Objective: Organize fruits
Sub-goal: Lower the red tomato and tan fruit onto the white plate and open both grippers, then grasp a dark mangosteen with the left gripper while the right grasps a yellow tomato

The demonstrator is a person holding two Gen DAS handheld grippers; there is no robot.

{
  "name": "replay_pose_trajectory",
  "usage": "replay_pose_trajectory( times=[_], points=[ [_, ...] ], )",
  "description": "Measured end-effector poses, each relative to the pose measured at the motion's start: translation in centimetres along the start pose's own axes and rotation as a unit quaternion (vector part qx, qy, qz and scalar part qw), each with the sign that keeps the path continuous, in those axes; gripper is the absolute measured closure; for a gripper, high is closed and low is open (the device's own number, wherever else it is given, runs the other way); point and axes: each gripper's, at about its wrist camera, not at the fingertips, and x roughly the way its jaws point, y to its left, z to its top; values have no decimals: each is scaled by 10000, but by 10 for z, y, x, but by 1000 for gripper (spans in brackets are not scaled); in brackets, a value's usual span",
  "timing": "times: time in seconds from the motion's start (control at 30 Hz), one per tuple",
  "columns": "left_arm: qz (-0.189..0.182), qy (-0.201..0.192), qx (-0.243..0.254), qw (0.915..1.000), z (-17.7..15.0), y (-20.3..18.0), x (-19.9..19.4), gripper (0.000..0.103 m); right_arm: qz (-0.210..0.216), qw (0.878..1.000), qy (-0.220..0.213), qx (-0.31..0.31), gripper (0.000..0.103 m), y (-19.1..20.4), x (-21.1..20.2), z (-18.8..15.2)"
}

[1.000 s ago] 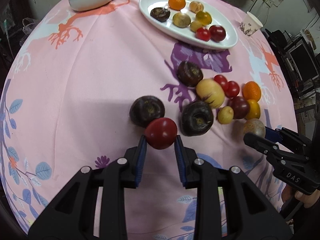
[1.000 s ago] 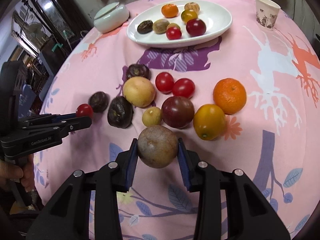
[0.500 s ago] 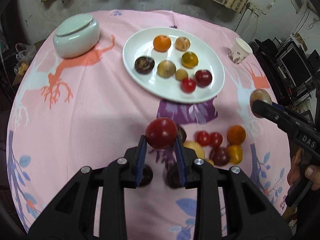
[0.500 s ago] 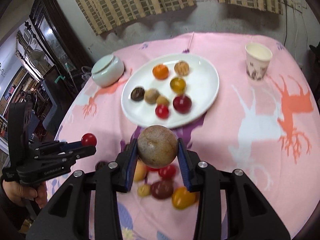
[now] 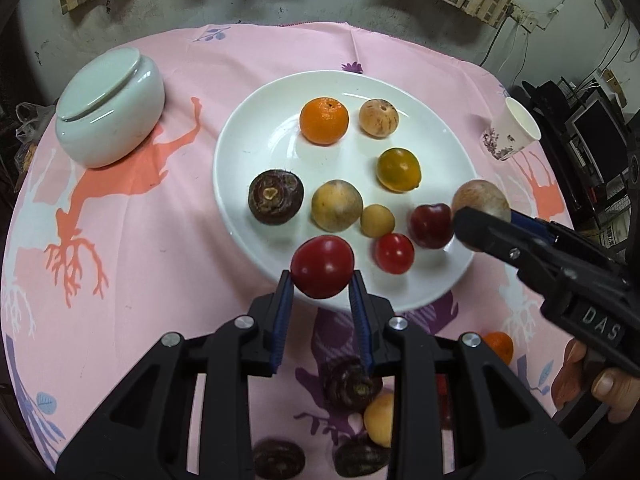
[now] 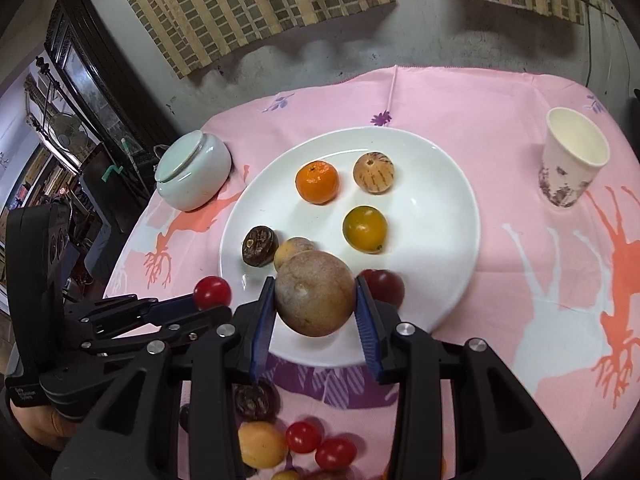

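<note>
My left gripper (image 5: 322,276) is shut on a red cherry tomato (image 5: 322,267) and hangs over the near rim of the white plate (image 5: 256,132). My right gripper (image 6: 315,300) is shut on a round brown fruit (image 6: 315,293) above the plate's (image 6: 440,208) near side. In the left wrist view the right gripper (image 5: 478,216) reaches in from the right with the brown fruit (image 5: 480,200). In the right wrist view the left gripper (image 6: 210,300) shows at lower left with the tomato (image 6: 212,292). The plate holds several fruits, among them an orange (image 5: 324,120) and a dark chestnut-like one (image 5: 275,197).
A pale green lidded jar (image 5: 106,108) stands left of the plate and a paper cup (image 6: 574,158) to its right. More loose fruits (image 6: 304,440) lie on the pink cloth (image 5: 120,240) under the grippers. A person's hand (image 5: 592,380) holds the right gripper.
Both grippers have lifted off the loose fruit pile and travelled away over the cloth to the plate, each still carrying its fruit. The loose fruits now lie beneath them.
</note>
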Motion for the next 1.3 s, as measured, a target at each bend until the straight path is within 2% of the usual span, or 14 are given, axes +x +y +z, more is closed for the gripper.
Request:
replay_pose_trajectory(
  times=[0.17,0.27,0.4,0.43,0.5,0.57,0.63,0.7,0.77,0.9,1.17,1.3],
  points=[
    [26,82,-50,10000,3,2,12,74,-68,10000,44,43,63,1,14,2],
    [18,131,-156,9998,3,3,15,72,-90,9995,31,302,62,-4,15,2],
    [53,26,-215,9998,3,5,8,63,-50,9992,-39,386,61,-9,8,3],
    [80,-5,-227,9997,2,6,5,57,-41,9992,-39,399,61,-10,5,2],
    [85,-44,-233,9997,0,7,0,55,-37,9989,-41,472,59,-13,-2,-4],
    [112,-64,-240,9996,-4,10,-5,55,-80,9984,-84,550,48,-18,-12,-12],
    [148,-64,-269,9995,-11,13,-10,55,-102,9980,-106,612,46,-22,-20,-21],
    [187,-30,-324,9993,-22,16,-15,50,-154,9976,-70,678,45,-27,-30,-35],
    [257,11,-369,9990,-33,19,-19,41,-241,9967,-42,775,39,-32,-39,-53],
    [405,111,-556,9976,-63,26,-29,27,-360,9957,205,828,39,-37,-50,-89],
    [584,480,-877,9933,-128,40,-38,25,-292,9906,652,1163,39,-43,-66,-151],
    [679,577,-884,9921,-149,40,-44,24,-269,9894,739,1225,39,-40,-73,-166]
  ],
)
